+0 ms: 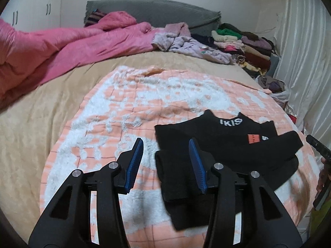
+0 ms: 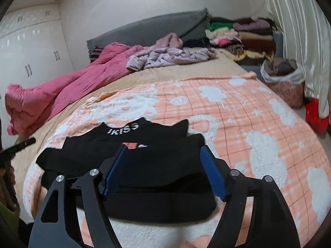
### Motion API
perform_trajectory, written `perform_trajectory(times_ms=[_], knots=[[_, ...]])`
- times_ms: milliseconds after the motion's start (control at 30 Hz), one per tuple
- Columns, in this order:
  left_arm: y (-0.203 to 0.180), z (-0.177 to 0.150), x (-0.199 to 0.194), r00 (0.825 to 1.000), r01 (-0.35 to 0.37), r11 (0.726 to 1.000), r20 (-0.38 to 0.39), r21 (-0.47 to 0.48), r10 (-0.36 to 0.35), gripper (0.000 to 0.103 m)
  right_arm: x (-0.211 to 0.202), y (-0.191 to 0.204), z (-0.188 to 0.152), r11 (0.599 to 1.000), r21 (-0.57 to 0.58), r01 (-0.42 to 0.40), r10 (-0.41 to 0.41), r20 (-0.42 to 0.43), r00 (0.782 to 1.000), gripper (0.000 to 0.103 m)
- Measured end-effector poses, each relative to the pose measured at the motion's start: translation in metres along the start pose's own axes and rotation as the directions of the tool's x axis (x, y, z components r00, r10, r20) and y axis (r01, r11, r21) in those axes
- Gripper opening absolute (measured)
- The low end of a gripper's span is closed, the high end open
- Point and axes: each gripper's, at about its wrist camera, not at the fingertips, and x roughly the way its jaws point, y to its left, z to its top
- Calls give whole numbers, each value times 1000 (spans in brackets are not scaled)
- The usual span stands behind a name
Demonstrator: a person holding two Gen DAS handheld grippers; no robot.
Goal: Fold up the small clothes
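The left gripper point(image 1: 166, 157) stood released, jaws spread and holding nothing, above the near left edge of the black garment point(image 1: 223, 150). The garment lay partly folded on the peach-and-white blanket point(image 1: 124, 107), lettered collar pointing away. Bare blanket lay to the left. A pink duvet point(image 1: 72, 47) and a loose clothes pile point(image 1: 186, 41) sat well apart at the far side.

In the right wrist view, the right gripper point(image 2: 163, 169) was likewise released and empty, directly over the garment's layered near hem. Likely risk: a pinch taking only the top layer would drag the fold askew. Open blanket extended right to the bed edge, beyond which stood a basket point(image 2: 285, 86). The opposite gripper's tip showed at the left margin.
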Motion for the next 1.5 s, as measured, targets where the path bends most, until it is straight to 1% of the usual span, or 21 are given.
perform_trajectory(times_ms=[67,233,267,333,367,400,433,467,533,633,700,767,933,1000,1067,1133,1167,1233,1333,1400,1500], knots=[[-10,0,-6,1000,3,1000,11,29,-3,38,-6,12,-4,999,-39,-2,2,15,1000,74],[-35,-8,-13,998,56,995,-6,80,-56,38,-9,35,-15,993,-107,-49,49,-10,999,72],[-38,-11,-13,998,67,994,-14,84,-66,38,-8,40,-17,991,-119,-63,61,-18,998,63],[-47,-17,-10,996,87,991,-39,100,-84,38,-4,48,-24,986,-136,-96,90,-50,995,51],[-54,-22,-7,995,94,988,-57,122,-88,37,1,54,-29,982,-146,-119,109,-80,991,42],[-60,-27,-3,994,96,985,-71,146,-87,37,3,57,-32,980,-155,-129,115,-93,989,37],[-68,-33,1,993,96,980,-89,176,-82,31,7,62,-37,976,-167,-139,122,-112,986,30],[-72,-37,4,991,102,977,-102,189,-83,24,10,66,-41,973,-179,-147,125,-131,984,27],[-81,-49,13,985,129,970,-143,205,-101,23,16,75,-50,965,-205,-160,128,-161,979,25],[-92,-67,28,981,108,960,-182,257,-62,23,25,84,-62,959,-223,-176,130,-203,970,24],[-98,-77,37,976,110,953,-211,282,-50,23,34,88,-69,956,-242,-164,107,-231,967,24],[-100,-84,44,979,79,949,-203,306,-16,23,41,88,-73,956,-255,-145,81,-244,966,24],[-98,-86,48,987,60,945,-163,323,-7,24,58,83,-73,962,-248,-117,55,-243,968,24],[-96,-82,49,988,66,946,-151,319,-18,25,67,79,-69,964,-246,-102,40,-245,969,24],[-93,-77,51,990,77,946,-136,314,-36,29,73,75,-62,965,-237,-108,51,-235,971,24],[-87,-71,54,993,65,948,-114,311,-31,34,78,73,-55,963,-245,-111,55,-223,973,24],[-84,-67,55,994,60,951,-109,302,-28,34,79,73,-51,962,-248,-113,58,-218,974,24],[-76,-58,63,993,51,960,-114,277,-20,35,83,72,-44,961,-250,-120,67,-212,975,24],[-69,-46,75,994,41,960,-113,276,-10,35,91,70,-31,960,-250,-123,71,-207,976,24],[-64,-38,78,994,45,963,-106,264,-17,35,96,70,-21,959,-253,-125,75,-201,977,24],[-50,-23,81,996,38,976,-82,216,-21,35,105,70,-8,960,-257,-110,62,-190,980,24]])
